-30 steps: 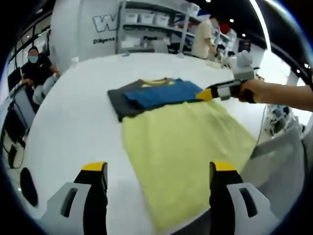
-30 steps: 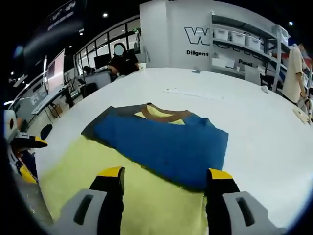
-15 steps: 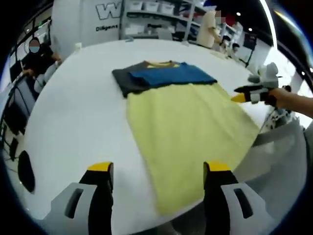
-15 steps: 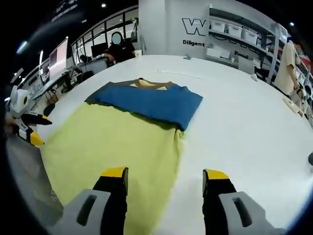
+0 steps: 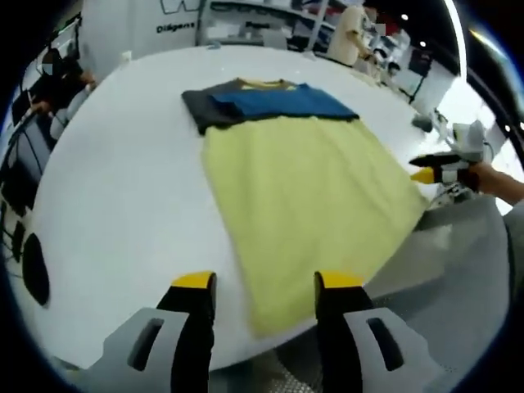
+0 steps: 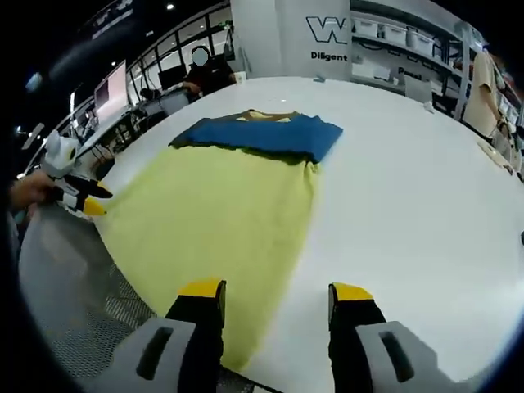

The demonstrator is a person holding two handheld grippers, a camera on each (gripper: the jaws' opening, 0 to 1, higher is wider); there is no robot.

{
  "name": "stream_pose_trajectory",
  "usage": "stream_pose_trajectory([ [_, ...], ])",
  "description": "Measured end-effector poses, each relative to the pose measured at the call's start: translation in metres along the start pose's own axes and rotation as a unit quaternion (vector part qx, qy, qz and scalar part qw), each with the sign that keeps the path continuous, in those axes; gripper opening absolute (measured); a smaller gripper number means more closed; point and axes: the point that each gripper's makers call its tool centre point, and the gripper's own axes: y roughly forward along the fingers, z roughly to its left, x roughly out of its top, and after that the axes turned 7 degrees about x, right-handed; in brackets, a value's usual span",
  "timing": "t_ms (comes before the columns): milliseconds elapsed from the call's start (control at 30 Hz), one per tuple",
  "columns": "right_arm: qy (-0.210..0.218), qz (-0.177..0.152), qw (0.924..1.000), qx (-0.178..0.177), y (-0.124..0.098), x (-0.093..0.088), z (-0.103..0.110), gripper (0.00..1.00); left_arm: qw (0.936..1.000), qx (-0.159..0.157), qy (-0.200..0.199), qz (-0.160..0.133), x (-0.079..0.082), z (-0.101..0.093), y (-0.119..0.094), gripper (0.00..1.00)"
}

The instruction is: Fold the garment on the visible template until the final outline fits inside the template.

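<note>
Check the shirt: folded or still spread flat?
Partly folded: the blue top lies doubled over, while the yellow body is spread flat to the table's edge.

Both cameras sit at the near edge of the white table, facing toward 12 o'clock, set back from the shared yellow template.
</note>
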Motion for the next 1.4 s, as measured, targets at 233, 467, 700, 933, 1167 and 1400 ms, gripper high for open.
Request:
stream_pose_trajectory([
  [233, 0.001, 0.025, 0.9997, 0.006, -0.003, -0.016, 0.013, 0.38, 0.9999, -0.009, 0.005, 0.006, -0.001, -0.006, -0.005, 0.32],
  [467, 0.01, 0.033, 0.9992, 0.019, -0.005, -0.023, 0.018, 0.26, 0.9995, -0.01, 0.025, 0.018, -0.007, 0.0, -0.007, 0.19],
  [700, 0.026, 0.043, 0.9981, 0.036, -0.008, -0.031, 0.028, 0.12, 0.9989, -0.015, 0.008, 0.045, -0.015, -0.004, -0.008, 0.12],
  [933, 0.025, 0.053, 0.9977, 0.033, -0.011, -0.032, 0.032, 0.09, 0.9984, -0.012, 0.016, 0.053, -0.02, -0.001, -0.005, 0.08],
  [1167, 0.027, 0.059, 0.9975, 0.028, -0.014, -0.033, 0.026, 0.0, 0.9984, -0.019, 0.016, 0.051, -0.021, 0.001, -0.002, 0.02],
  [1400, 0.034, 0.048, 0.9977, 0.033, -0.02, -0.024, 0.028, 0.0, 0.9985, -0.044, -0.011, 0.03, -0.006, -0.005, -0.016, 0.01],
])
